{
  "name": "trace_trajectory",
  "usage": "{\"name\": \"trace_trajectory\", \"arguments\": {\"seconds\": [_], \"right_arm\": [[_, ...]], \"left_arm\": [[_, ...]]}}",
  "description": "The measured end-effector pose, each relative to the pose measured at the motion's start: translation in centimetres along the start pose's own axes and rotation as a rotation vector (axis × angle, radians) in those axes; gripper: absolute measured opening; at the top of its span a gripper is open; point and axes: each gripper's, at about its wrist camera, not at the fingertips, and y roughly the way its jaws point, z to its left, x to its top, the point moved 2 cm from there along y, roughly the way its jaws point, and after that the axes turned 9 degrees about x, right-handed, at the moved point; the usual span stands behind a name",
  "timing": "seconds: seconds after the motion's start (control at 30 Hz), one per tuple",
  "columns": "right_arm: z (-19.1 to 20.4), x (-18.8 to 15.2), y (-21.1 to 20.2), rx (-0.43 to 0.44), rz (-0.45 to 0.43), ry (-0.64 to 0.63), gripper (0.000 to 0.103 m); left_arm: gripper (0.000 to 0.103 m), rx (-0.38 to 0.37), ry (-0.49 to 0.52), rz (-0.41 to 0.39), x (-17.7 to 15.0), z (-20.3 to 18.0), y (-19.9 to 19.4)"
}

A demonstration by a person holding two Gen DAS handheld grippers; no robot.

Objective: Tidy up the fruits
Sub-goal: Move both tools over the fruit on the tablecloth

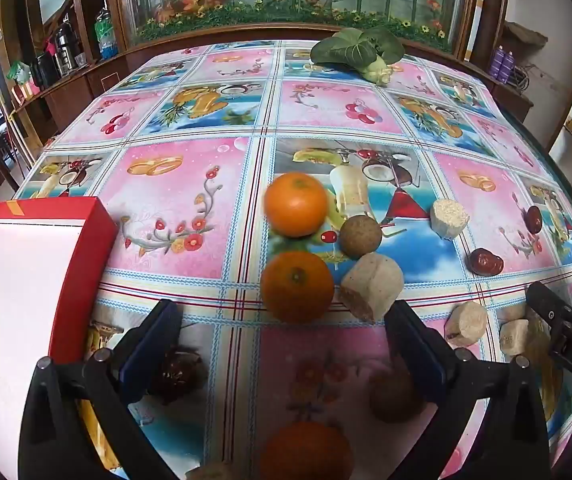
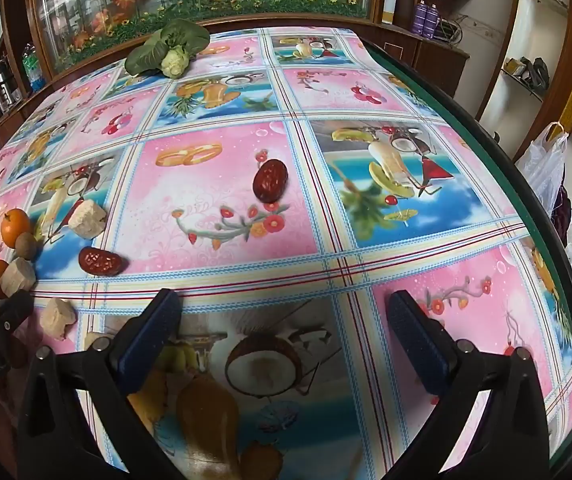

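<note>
In the left wrist view two oranges (image 1: 296, 205) (image 1: 297, 287) lie in the table's middle, with a brown round fruit (image 1: 360, 237) and a beige chunk (image 1: 371, 286) beside them. A third orange (image 1: 305, 450) and another brown fruit (image 1: 395, 398) lie blurred between my fingers. My left gripper (image 1: 282, 320) is open and empty just short of the near orange. A red date (image 1: 485, 262) lies right. A red box (image 1: 26, 280) with a white inside stands left. My right gripper (image 2: 282, 312) is open and empty; red dates (image 2: 270, 181) (image 2: 100, 261) lie ahead of it.
A bok choy (image 1: 359, 52) (image 2: 170, 50) lies at the table's far edge. More beige chunks (image 1: 449, 213) (image 1: 465, 324) (image 2: 87, 220) are scattered about. The right gripper's body (image 1: 565, 332) shows at the left view's right edge. The table's rim (image 2: 525, 184) curves on the right.
</note>
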Motion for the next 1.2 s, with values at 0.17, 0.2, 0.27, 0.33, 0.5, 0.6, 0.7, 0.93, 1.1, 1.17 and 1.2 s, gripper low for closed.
{"name": "trace_trajectory", "arguments": {"seconds": [0.17,0.2,0.27,0.33,0.5,0.6,0.7,0.93,1.1,1.17,1.2], "right_arm": [[0.0,0.0,0.0,-0.005,-0.004,-0.005,0.103],[0.0,0.0,0.0,-0.005,-0.004,-0.005,0.103],[0.0,0.0,0.0,-0.005,-0.005,-0.004,0.103],[0.0,0.0,0.0,-0.005,-0.005,-0.004,0.103],[0.0,0.0,0.0,-0.004,-0.005,-0.004,0.103],[0.0,0.0,0.0,-0.004,-0.005,-0.004,0.103],[0.0,0.0,0.0,-0.004,-0.005,-0.004,0.103],[1.0,-0.4,-2.8,0.063,-0.054,-0.01,0.103],[3.6,-1.2,-8.7,0.153,-0.214,-0.099,0.103],[4.8,-1.5,-9.8,0.177,-0.244,-0.121,0.103],[5.4,-1.6,-10.2,0.181,-0.246,-0.13,0.103]], "left_arm": [[0.102,0.002,0.001,-0.002,0.0,0.0,0.0],[0.102,0.002,0.002,-0.002,0.0,0.0,0.0],[0.102,0.001,0.001,-0.001,0.0,0.0,0.0],[0.102,0.002,0.002,-0.002,0.0,0.0,0.0],[0.102,0.002,0.002,-0.002,0.0,0.0,0.0],[0.102,0.003,0.002,-0.002,0.0,0.0,0.0],[0.102,0.0,0.011,0.009,-0.2,0.1,-0.2],[0.097,-0.001,0.029,-0.155,-0.7,3.4,-6.5],[0.097,0.004,0.017,-0.22,-1.5,5.6,-9.5],[0.097,0.01,0.015,-0.226,-1.9,5.7,-10.0],[0.097,0.007,0.01,-0.225,-1.8,5.8,-10.1]]}}
